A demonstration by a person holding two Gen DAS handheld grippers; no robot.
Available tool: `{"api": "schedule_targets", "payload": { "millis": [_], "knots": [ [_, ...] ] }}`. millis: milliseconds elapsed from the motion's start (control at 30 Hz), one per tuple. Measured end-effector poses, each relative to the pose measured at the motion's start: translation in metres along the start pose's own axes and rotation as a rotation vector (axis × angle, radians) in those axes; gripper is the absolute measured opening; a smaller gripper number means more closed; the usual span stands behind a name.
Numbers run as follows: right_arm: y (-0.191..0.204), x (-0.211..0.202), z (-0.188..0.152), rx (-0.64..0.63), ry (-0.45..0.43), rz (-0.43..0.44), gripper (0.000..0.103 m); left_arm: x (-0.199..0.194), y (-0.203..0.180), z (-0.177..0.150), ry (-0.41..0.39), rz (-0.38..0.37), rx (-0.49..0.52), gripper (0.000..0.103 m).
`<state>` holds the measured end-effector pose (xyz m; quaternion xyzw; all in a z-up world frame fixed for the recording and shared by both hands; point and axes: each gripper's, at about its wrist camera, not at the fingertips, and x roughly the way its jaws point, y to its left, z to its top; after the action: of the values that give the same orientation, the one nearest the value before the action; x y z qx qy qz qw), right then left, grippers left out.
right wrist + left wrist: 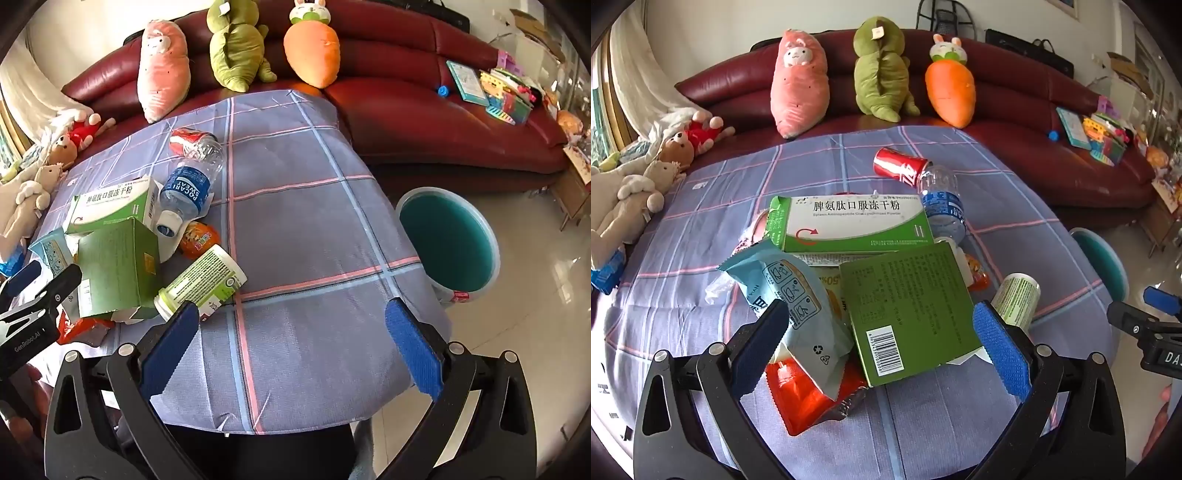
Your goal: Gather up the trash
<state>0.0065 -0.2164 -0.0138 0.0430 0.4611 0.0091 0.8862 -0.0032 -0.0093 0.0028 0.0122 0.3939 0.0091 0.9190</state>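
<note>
My left gripper [882,332] stands wide open and tilted down over the heap of trash, holding nothing. Between its fingers lie a pale blue snack wrapper [798,299] and a small green carton [908,306]. The wrapper rests against my left pad [764,339], and the carton's corner sits just beside the right one. Under both lies a red foil packet [809,398].

My right gripper [291,347] is just as wide and empty, hanging over bare checked tablecloth [303,229] near the table's right edge. A teal bin [447,243] stands on the floor just past that edge, and I judge the trash is meant for it.

To do this step well, I'd take the green carton first: it lies on top, is stiff, and gives flat faces to pinch. I'd lower the left gripper so the pads straddle its narrow width and close gently, since an empty carton may crush. The wrapper could drag along if a pad catches it.

The white-labelled bottle [203,280] lies on its side just beside my right gripper's left finger and may roll; that arm could take it across the body.

As for writing, the larger green-and-white medicine box [857,221] reads "脾氨肽口服冻干粉" and "Spleen Aminopeptide Oral Lyophilized Powder". The clear bottle [192,184] says "POCARI SWEAT". The carton shows a barcode, and its small print is too fine to read. The left gripper's body, seen from the right wrist, reads "GenRobot.AI". A red drinks can [897,168] lies behind; I can't read its brand for sure.
</note>
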Motion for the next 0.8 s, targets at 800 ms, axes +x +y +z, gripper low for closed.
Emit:
{"api": "schedule_targets", "payload": {
  "millis": [800],
  "knots": [
    [0.002,0.005,0.002,0.005,0.039,0.007,0.097,0.001,0.007,-0.004,0.021,-0.021,0.009,0.099]
  ]
}}
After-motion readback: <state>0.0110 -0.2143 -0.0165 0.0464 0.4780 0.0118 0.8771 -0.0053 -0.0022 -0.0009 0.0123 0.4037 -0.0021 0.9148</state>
